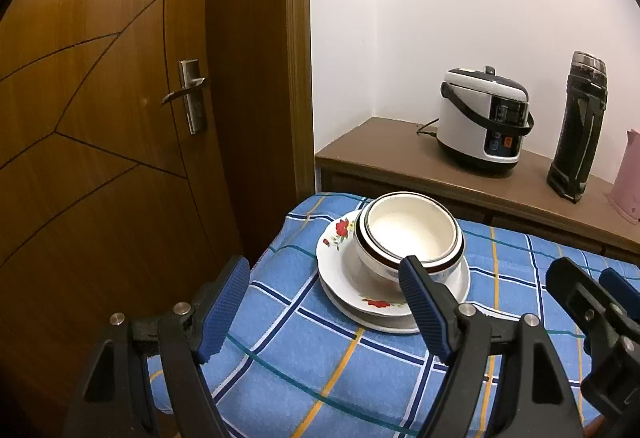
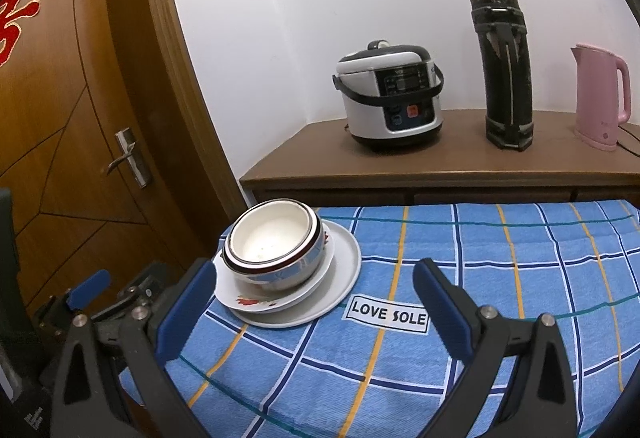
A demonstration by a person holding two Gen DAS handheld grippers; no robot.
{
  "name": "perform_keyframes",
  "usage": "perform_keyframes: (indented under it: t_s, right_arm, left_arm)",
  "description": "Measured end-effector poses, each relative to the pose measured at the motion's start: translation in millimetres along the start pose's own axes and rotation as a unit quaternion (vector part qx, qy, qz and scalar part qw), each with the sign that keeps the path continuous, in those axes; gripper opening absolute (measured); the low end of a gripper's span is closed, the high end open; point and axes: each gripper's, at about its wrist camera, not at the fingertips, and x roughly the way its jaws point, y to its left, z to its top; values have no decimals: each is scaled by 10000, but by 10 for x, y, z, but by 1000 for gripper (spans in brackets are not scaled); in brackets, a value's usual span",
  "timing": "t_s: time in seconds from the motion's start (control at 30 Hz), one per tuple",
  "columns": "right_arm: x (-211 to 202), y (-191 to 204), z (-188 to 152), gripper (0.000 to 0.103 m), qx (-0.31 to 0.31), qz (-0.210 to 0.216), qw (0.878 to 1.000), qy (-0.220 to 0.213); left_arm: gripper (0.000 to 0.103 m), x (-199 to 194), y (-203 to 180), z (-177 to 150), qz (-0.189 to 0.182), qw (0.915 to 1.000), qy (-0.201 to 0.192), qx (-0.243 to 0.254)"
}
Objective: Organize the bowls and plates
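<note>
Left gripper (image 1: 324,302), right gripper (image 2: 316,302): jaws wide, holding nothing; nested bowls (image 1: 410,238) on stacked plates (image 1: 344,278).

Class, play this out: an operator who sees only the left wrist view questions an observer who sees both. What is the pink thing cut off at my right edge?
Observer: A pink electric kettle, standing whole to the right of the black flask.
Operator: Any writing on the blue cloth?
Observer: Yes, a white label reading LOVE SOLE, to the right of the plates.
Operator: Is the outer bowl plain?
Observer: No, the outer bowl has blue patterning on its side.
Operator: Is the right gripper holding anything?
Observer: No, the right gripper is open, with nothing between its fingers.
</note>
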Motion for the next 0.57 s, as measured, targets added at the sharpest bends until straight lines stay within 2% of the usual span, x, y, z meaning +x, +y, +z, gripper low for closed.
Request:
perform_keyframes:
  t_s: [0.13, 0.37, 0.57]
  right_arm:
    - [-4, -1, 3, 101, 2, -33, 10000, -12]
    - [-8, -30, 2, 101, 51, -24, 10000, 9]
    - [-5, -36, 10, 101, 78, -38, 10000, -18]
  left_arm:
    - [79, 20, -6, -1, 107, 9999, 32, 2]
    - [79, -10, -32, 1, -209, 9997, -52, -89]
    - [79, -36, -94, 30, -7, 9999, -116, 45]
